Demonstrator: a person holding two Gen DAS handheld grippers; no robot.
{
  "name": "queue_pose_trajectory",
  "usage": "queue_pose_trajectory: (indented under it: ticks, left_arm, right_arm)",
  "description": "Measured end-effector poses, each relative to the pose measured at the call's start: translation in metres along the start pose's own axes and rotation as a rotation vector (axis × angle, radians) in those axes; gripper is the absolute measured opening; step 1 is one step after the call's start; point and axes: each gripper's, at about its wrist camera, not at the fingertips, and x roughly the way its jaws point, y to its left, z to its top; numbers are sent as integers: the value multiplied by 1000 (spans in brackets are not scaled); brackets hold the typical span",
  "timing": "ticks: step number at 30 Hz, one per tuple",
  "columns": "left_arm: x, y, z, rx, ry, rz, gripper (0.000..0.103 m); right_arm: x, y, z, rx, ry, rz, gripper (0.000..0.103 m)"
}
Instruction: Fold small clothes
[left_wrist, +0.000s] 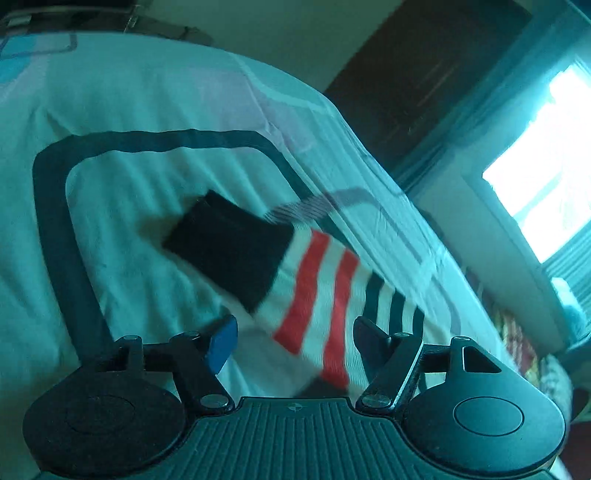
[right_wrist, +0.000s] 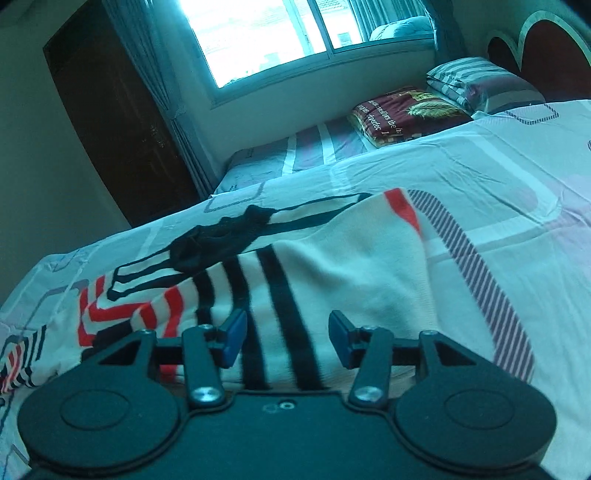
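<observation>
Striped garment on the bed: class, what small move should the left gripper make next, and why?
Probably ease the left gripper down and forward onto the striped garment and close on its near edge. Its jaws stand apart with only cloth below them, nothing pinched, and the right gripper is open over the same garment, so neither holds it for a fold on the bedsheet.

Bed (right_wrist: 461, 177) under a pale patterned sheet; striped white, red and black garment (right_wrist: 351, 258) spread flat at centre, crumpled black cloth (right_wrist: 218, 240) touching it at ten o'clock, pillows (right_wrist: 406, 114) toward one o'clock.
</observation>
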Motion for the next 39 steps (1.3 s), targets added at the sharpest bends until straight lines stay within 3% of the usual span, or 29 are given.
queue_pose_trajectory:
  ticks: [3,6,8,10,11,13,15,17,22,26,33,35,39]
  left_arm:
    - [10,10,10,-57,-4,-44,70]
    - [18,19,18,-90,4,-60,55]
    - [22,26,22,-123,10,-94,54]
    - [23,33,23,-136,13,-104,42]
    - [24,35,24,-132,16,-101,38]
    - [28,36,29,-112,32,-92,20]
    - [29,34,34,-81,50,-91,13]
    - [24,21,38,-10,32,-103,11]
    - [9,-53,28,208,0,-205,11]
    - [11,-122,-3,340,47,-297,11]
    - [20,-242,-91,538,166,-444,10]
    - [24,-270,-118,591,198,-463,0]
    - [20,-311,-175,722,240,-482,0]
  right_arm:
    - [-3,15,-1,6,-6,5,49]
    - [-6,29,-2,7,-13,1,49]
    - [-9,35,-2,3,-18,-2,49]
    - [-11,38,-3,-3,-18,-3,50]
    - [-11,40,-3,-8,-14,-4,50]
    - [-11,40,-3,-12,-8,-10,50]
    - [-12,41,-3,-9,-8,-12,50]
    - [-12,41,-3,-3,-10,-12,50]
    - [-10,39,-6,19,-13,4,50]
    - [-12,36,-7,36,-18,22,50]
    - [-25,18,5,67,-59,33,50]
    - [-30,11,9,80,-70,32,50]
    - [-37,-8,12,126,-84,29,50]
